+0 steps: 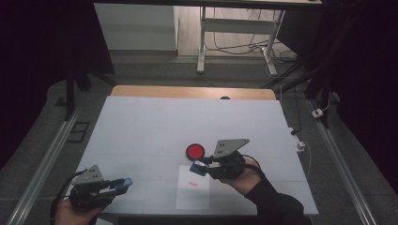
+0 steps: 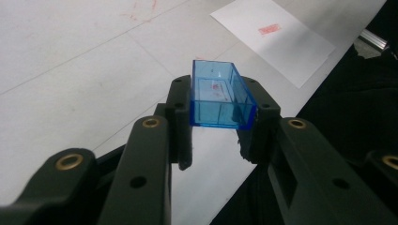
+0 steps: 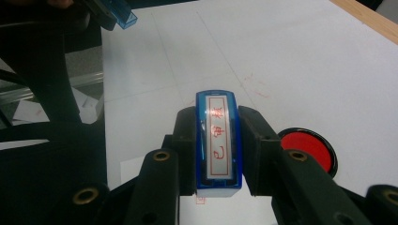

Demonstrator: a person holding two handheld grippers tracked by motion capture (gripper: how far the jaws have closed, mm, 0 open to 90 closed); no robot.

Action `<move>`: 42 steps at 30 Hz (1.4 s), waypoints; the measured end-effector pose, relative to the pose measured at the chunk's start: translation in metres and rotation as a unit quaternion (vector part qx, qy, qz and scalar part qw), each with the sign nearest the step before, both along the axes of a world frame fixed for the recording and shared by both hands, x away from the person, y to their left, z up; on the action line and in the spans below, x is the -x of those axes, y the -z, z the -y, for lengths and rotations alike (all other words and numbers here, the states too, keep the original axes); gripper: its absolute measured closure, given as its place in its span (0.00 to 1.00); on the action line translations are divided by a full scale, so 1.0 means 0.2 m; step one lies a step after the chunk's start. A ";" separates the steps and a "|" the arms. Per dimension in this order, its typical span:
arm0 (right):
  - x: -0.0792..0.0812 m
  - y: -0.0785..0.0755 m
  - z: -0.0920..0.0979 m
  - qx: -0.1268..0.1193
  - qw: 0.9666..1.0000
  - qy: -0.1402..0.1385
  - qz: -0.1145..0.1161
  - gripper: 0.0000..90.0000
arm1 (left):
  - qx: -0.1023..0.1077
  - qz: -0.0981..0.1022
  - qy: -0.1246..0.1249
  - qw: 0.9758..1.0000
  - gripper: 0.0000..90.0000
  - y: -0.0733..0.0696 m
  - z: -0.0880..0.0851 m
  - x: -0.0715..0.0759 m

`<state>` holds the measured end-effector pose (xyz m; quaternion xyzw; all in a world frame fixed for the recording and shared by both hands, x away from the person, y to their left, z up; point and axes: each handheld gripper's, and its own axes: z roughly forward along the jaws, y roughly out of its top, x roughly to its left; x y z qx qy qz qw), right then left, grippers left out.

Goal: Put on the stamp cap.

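Note:
My left gripper rests near the table's front left corner, shut on a clear blue stamp cap. The left gripper view has the cap pinched between both jaws, hollow and pointing away. My right gripper hovers mid-table, shut on a blue stamp. From the right gripper view, the stamp faces the camera with red characters on its white face. A round red ink pad lies just beyond the right gripper. A white paper sheet below it carries a red stamp mark.
The white table top has a wooden strip along its far edge. Beyond it stand white desk legs and floor cables. Metal rails run along the floor on both sides.

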<state>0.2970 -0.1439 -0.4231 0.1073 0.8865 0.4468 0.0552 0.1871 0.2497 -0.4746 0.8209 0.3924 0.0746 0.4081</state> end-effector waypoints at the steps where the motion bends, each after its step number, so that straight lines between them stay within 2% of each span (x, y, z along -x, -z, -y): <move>1: 0.00 0.00 0.00 -0.001 1.000 0.001 -0.001 0.78 | 0.000 0.001 0.002 1.000 0.76 0.00 0.00 0.00; 9: -0.01 0.00 0.01 -0.007 1.000 0.004 -0.005 0.78 | 0.010 0.011 0.027 1.000 0.76 -0.02 0.05 -0.03; 15: -0.01 -0.02 0.01 -0.015 1.000 0.001 -0.008 0.78 | 0.023 0.019 0.052 0.998 0.76 -0.03 0.09 -0.06; 24: 0.00 -0.04 0.02 -0.025 1.000 -0.004 -0.007 0.78 | 0.041 0.027 0.088 0.995 0.76 -0.04 0.15 -0.11; 31: 0.00 -0.05 0.02 -0.031 0.999 -0.006 -0.010 0.78 | 0.043 0.032 0.106 0.993 0.76 -0.05 0.21 -0.16; 42: 0.00 -0.07 0.03 -0.034 0.999 -0.012 -0.007 0.78 | 0.042 0.036 0.145 0.988 0.76 -0.06 0.32 -0.24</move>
